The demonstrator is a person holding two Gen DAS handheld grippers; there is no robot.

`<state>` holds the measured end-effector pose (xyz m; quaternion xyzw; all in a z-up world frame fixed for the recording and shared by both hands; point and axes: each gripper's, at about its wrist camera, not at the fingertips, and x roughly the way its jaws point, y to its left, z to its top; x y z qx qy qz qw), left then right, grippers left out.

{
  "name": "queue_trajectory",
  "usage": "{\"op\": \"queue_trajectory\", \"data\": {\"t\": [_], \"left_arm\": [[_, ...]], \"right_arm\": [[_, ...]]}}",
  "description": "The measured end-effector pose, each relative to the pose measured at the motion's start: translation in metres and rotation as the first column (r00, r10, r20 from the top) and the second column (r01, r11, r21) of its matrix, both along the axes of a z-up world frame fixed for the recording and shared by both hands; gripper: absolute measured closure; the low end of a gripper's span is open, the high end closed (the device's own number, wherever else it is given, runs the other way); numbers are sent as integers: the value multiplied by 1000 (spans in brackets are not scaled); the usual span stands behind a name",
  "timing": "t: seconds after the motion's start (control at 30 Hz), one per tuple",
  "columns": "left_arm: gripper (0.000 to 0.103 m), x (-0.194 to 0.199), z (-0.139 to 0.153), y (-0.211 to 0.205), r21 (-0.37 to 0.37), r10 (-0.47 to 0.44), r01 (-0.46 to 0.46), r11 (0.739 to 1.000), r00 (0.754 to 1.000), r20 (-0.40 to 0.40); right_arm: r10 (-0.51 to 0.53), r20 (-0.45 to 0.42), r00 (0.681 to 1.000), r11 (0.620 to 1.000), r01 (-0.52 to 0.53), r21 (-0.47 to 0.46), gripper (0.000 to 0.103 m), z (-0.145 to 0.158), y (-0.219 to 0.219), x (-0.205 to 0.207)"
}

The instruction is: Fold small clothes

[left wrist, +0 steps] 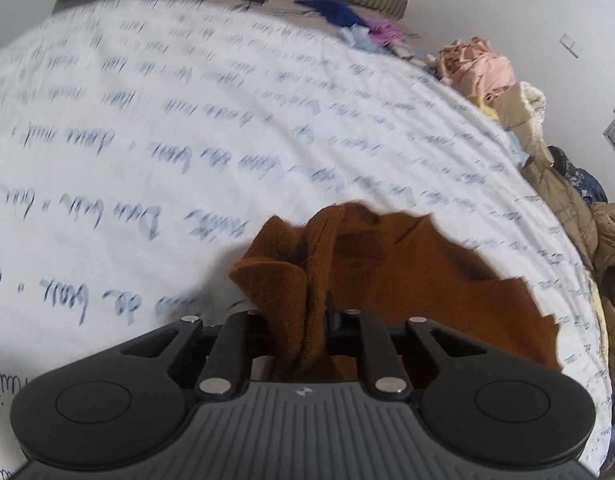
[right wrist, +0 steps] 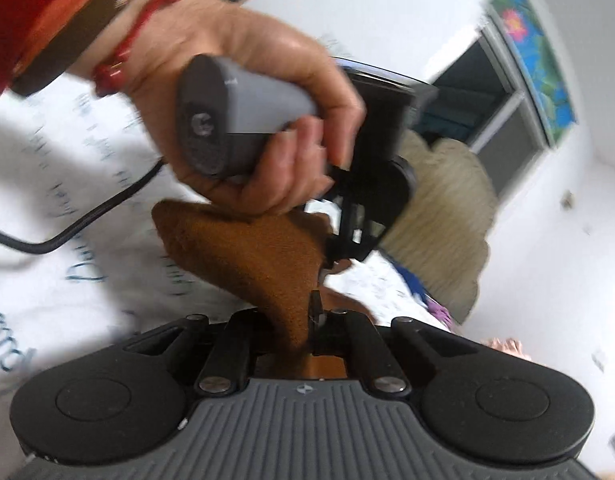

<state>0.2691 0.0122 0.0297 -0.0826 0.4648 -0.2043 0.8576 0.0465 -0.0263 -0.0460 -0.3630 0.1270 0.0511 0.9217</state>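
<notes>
We have the left hand-held gripper (left wrist: pixel 307 320) clamped on a bunched edge of the small rust-brown knitted garment (left wrist: pixel 407 276), lifting it just above the white bed sheet printed with blue script (left wrist: pixel 187 120) so it hangs free. The right hand-held gripper (right wrist: pixel 313 312) is pinched shut on another edge of that cloth — two holds let us spread it flat for folding, we judge — while the person's left hand (right wrist: pixel 267 120) grips the other tool's grey handle above it.
</notes>
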Motion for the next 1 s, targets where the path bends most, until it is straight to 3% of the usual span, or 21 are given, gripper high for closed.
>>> {"op": "queue_trajectory", "data": {"t": [0.27, 0.53, 0.6, 0.77, 1.0], "left_arm": [[88, -10, 34, -96, 88, -56, 49, 995, 995, 82], [88, -22, 30, -203, 167, -167, 150, 974, 982, 93], [88, -24, 23, -225, 196, -186, 166, 966, 979, 89], [88, -32, 7, -268, 240, -225, 201, 950, 972, 75], [88, -49, -7, -303, 343, -276, 223, 913, 954, 114]], "right_arm": [[-167, 37, 985, 973, 158, 168, 97, 30, -74, -7], [-323, 24, 946, 906, 302, 296, 97, 34, -144, -7], [-353, -18, 935, 866, 334, 372, 97, 36, -166, -5], [-399, -146, 905, 717, 407, 566, 97, 27, -222, -16], [-385, -262, 885, 576, 452, 682, 96, 4, -256, -30]]}}
